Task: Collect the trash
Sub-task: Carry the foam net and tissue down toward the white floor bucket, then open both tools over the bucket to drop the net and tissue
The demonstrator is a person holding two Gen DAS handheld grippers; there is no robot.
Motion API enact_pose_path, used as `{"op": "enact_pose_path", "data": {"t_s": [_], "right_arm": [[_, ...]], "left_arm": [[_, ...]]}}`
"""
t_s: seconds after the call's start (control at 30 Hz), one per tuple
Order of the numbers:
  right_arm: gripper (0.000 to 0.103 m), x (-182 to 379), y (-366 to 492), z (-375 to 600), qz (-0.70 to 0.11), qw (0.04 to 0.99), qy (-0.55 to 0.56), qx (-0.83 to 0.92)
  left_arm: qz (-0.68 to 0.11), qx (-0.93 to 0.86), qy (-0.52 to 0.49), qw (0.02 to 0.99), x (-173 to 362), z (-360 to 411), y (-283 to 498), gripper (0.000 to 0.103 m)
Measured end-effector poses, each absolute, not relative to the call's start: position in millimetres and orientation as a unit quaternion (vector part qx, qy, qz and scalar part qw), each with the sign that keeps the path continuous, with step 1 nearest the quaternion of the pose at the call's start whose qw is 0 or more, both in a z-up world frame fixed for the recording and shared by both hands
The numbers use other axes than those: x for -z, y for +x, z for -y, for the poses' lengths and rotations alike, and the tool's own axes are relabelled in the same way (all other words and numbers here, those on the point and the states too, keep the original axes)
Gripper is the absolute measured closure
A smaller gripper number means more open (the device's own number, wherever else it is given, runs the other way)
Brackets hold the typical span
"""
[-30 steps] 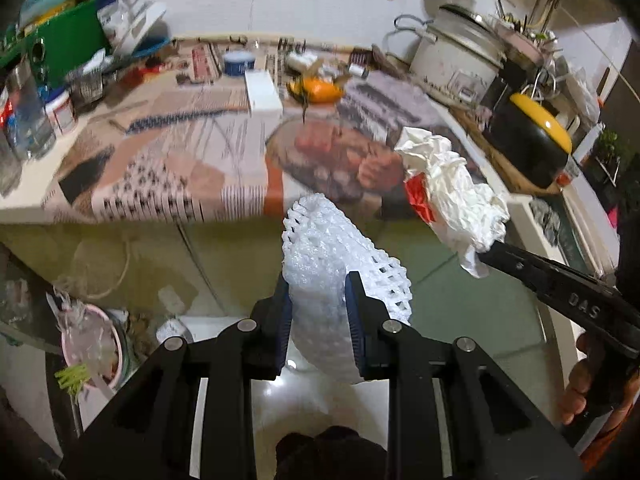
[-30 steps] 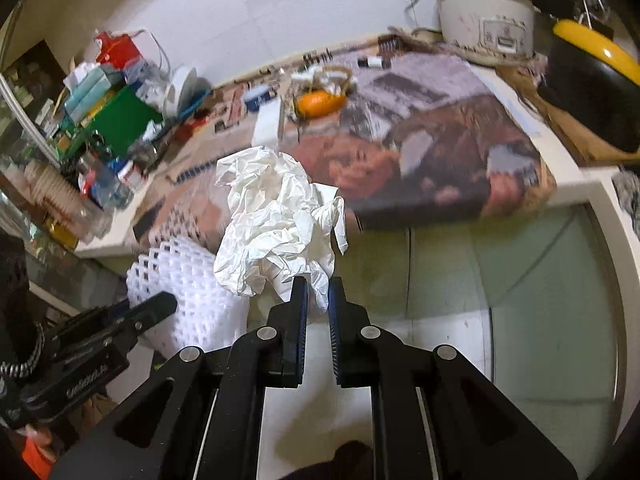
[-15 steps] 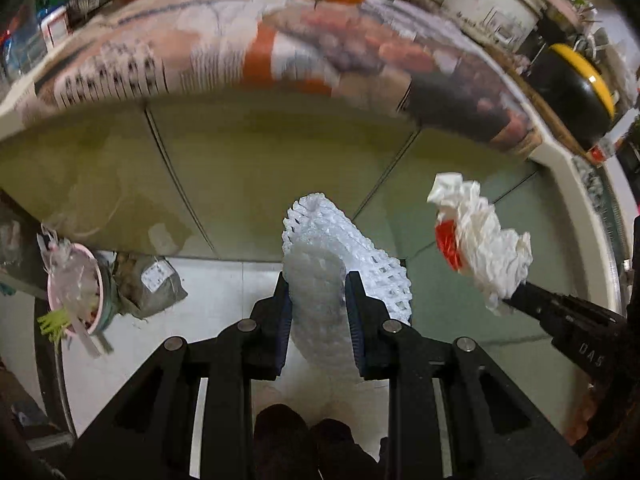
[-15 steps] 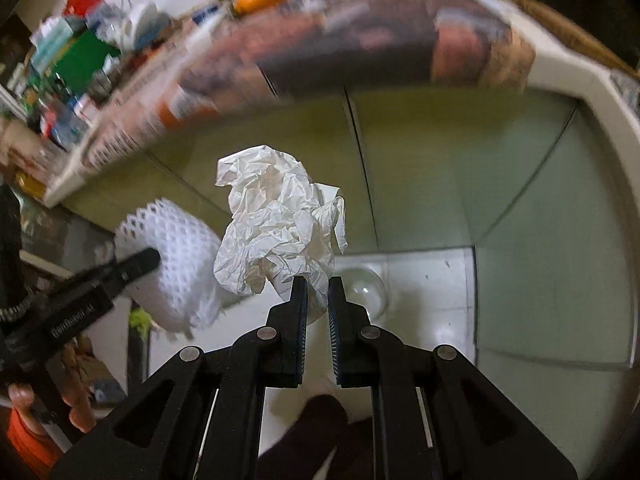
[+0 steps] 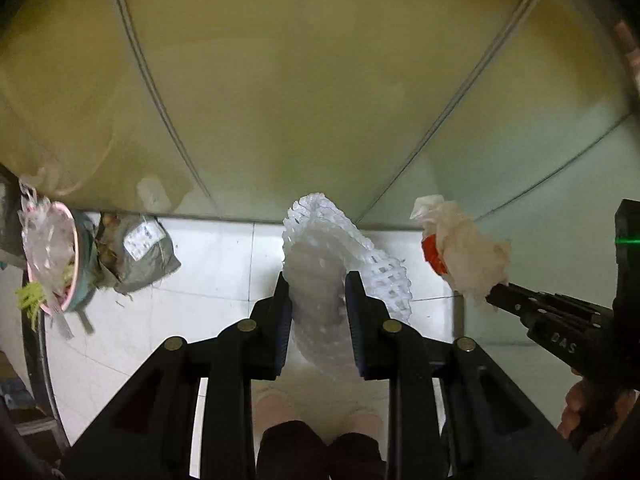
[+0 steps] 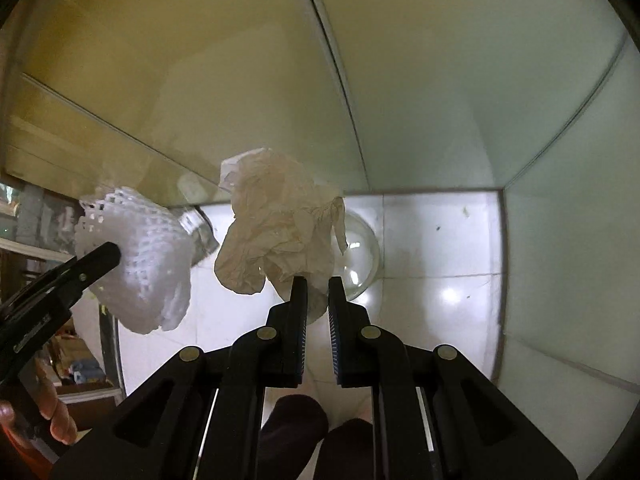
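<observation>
The left gripper (image 5: 316,312) is pinching a white foam net (image 5: 332,264) above the white tiled floor (image 5: 216,264), while the right gripper (image 6: 318,300) is squeezing a crumpled paper wad (image 6: 280,224) beside it; a possibly glass bulb (image 6: 360,248) is lying below
</observation>
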State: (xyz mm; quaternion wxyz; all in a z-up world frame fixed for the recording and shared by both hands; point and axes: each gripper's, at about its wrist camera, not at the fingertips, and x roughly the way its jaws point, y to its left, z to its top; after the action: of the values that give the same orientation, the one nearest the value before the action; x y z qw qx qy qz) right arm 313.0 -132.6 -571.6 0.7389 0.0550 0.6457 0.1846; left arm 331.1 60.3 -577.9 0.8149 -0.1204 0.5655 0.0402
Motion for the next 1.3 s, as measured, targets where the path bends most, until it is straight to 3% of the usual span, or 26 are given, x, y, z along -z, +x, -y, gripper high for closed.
{"op": "enact_pose_path", "data": {"t_s": [0.27, 0.53, 0.6, 0.67, 0.73, 0.8, 1.07, 1.3], "right_arm": [[0.092, 677.9, 322.2, 118.3, -0.663, 0.722, 0.043, -0.193], [0.089, 710.7, 329.5, 102.7, -0.659, 0.723, 0.05, -0.201], [0.083, 712.3, 329.0, 104.5, -0.654, 0.727, 0.046, -0.202], [0.076, 713.1, 328.2, 110.7, -0.647, 0.733, 0.045, -0.203], [0.074, 713.7, 328.9, 114.2, -0.642, 0.737, 0.046, -0.205], [0.073, 706.9, 327.4, 115.6, -0.639, 0.74, 0.041, -0.206], [0.073, 657.3, 325.4, 114.6, -0.627, 0.749, 0.026, -0.213], [0.073, 570.3, 325.0, 117.1, -0.613, 0.759, 0.028, -0.219]], "left_arm": [[-0.573, -0.051, -0.128, 0.808, 675.0, -70.0, 341.7, 0.078], [-0.583, -0.029, -0.125, 0.802, 754.1, -57.9, 358.9, 0.077], [-0.586, -0.019, -0.118, 0.801, 766.2, -51.2, 363.0, 0.076], [-0.585, -0.014, -0.109, 0.803, 774.2, -44.0, 366.4, 0.07], [-0.588, -0.015, -0.094, 0.803, 780.8, -35.6, 369.8, 0.061], [-0.591, -0.017, -0.09, 0.802, 786.2, -34.8, 371.3, 0.059], [-0.592, -0.012, -0.11, 0.799, 750.2, -35.8, 363.1, 0.046], [-0.572, -0.014, -0.125, 0.81, 646.3, -39.6, 348.3, 0.046]]}}
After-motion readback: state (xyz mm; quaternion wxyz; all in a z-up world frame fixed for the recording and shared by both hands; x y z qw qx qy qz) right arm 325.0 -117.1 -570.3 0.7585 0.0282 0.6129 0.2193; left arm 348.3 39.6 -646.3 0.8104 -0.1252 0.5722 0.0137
